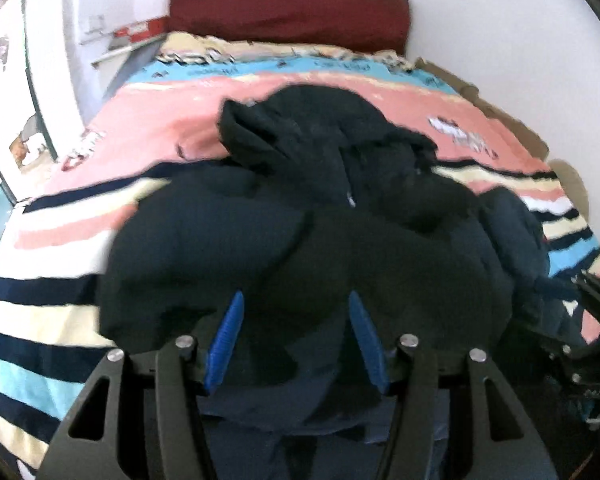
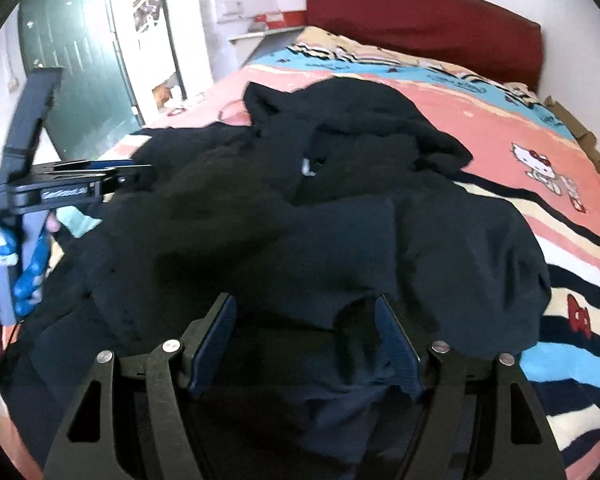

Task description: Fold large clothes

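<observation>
A large dark navy hooded jacket lies crumpled on the bed, hood towards the headboard, and a silver zip pull shows at its collar. My left gripper hangs over the jacket's near part, blue pads apart, with dark cloth lying between and under them. My right gripper stands the same way over the near hem, and a fold of cloth sits beside its right pad. Neither pair of pads visibly presses the cloth. The right wrist view shows the left gripper at the jacket's left edge.
A striped pink, blue and cream blanket with cartoon cats covers the bed. A dark red headboard stands against the white wall. A green door is at the left, cardboard lies along the bed's right side, and a blue-white sleeve is lower left.
</observation>
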Demonstrator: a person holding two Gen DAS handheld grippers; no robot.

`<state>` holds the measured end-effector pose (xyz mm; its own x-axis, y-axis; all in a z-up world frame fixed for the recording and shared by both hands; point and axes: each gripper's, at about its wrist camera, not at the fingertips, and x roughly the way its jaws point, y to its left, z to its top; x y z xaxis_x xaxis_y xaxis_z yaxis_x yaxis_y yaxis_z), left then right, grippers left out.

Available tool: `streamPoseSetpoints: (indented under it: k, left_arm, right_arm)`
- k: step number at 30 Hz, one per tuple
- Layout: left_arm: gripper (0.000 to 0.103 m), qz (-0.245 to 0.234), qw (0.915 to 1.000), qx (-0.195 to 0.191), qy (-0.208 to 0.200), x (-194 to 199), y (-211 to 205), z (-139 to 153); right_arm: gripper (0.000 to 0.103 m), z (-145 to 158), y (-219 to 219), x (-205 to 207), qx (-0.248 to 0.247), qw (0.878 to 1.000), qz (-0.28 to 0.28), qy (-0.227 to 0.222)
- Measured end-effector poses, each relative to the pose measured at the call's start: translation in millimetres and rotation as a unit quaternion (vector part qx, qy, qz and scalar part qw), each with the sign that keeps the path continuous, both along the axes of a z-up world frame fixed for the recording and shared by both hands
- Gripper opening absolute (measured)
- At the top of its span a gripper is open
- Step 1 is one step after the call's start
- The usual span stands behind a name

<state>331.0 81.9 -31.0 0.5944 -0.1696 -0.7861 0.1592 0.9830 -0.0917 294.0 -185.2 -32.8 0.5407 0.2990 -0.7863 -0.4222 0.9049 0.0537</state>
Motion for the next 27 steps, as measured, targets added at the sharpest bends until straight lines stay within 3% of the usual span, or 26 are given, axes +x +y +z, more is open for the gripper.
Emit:
streamPoseSetpoints:
  k: [5,12,15,18,21,25,27]
  left_arm:
    - [0.057,0.000,0.9996,0.011,0.024,2,-11,-38]
    - [0.057,0.006,0.9990,0.031,0.030,4,-22,-48]
    - [0.057,0.005,0.9994,0.019,0.030,1,-15,-34]
    - [0.057,0.015,0.9999,-0.004,-0.003,-3,4,-7]
    - [0.057,0.037,0.9990,0.019,-0.017,10,21,5]
    - [0.057,0.078,0.9966,0.026,-0.005,28,46,-5]
    - [0.057,0.082,0.9957,0.036,0.023,32,51,-30]
  right_arm:
    - [0.071,-31,-6,5,-0.027,0.999,-0.005,0.019]
    - [0.072,-58,-1,18,-0.038,0.999,-0.016,0.031]
    - [0.072,-55,1,18,-0.048,0.998,-0.011,0.037]
    - [0.072,-40,-3,14,-0.044,0.998,-0.014,0.039]
    - [0.072,-19,-3,9,-0.021,1.000,-0.014,0.016]
    - [0.072,-6,11,10,-0.007,1.000,0.001,-0.005]
    - [0.072,-15,16,12,-0.012,1.000,0.005,0.004]
